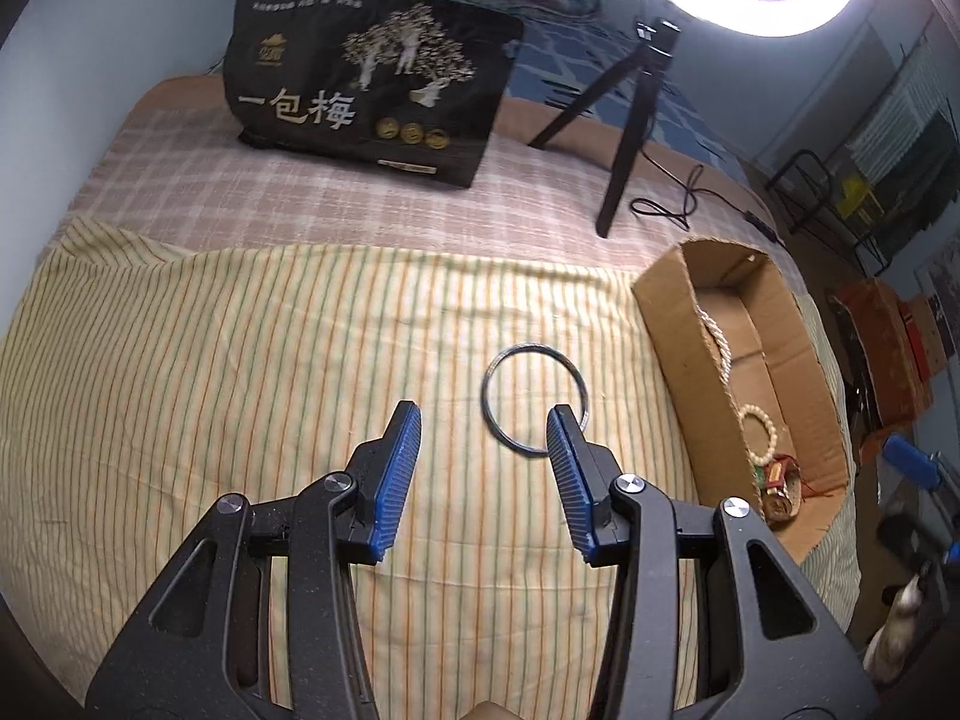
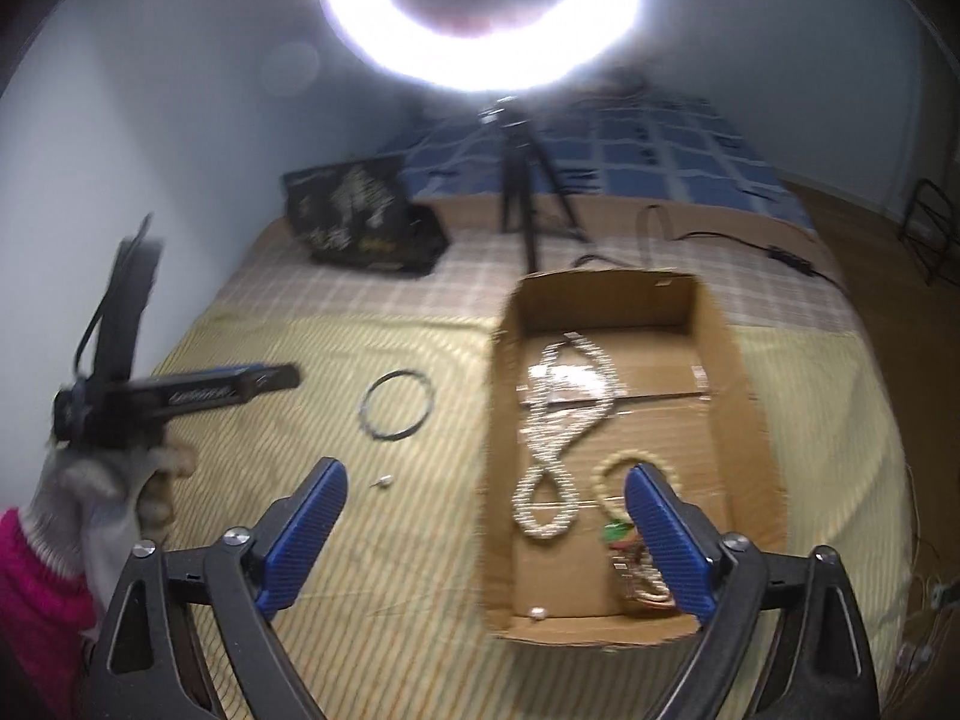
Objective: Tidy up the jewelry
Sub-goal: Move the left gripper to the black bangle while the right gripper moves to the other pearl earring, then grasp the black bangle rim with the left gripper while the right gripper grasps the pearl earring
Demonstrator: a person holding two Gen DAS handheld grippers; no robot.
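Note:
A thin dark metal bangle [image 1: 534, 399] lies flat on the striped cloth; it also shows in the right wrist view [image 2: 396, 403]. My left gripper [image 1: 485, 414] is open and empty just short of it, its right fingertip over the bangle's near rim. An open cardboard box [image 1: 678, 324] stands to the right. In the right wrist view the box [image 2: 747, 396] holds a pearl necklace [image 2: 561, 426], a bead bracelet [image 2: 612, 471], a small pearl [image 2: 537, 613] and a red-green trinket [image 2: 621, 537]. My right gripper [image 2: 487, 477] is open and empty above the box's near left wall. A small earring [image 2: 383, 482] lies on the cloth.
A black printed bag [image 1: 372, 78] stands at the back of the bed. A ring light on a black tripod [image 1: 624, 138] stands behind the box, its cable [image 1: 672, 204] trailing right. The bed edge drops off right of the box. The gloved hand [image 2: 114, 480] holds the left gripper.

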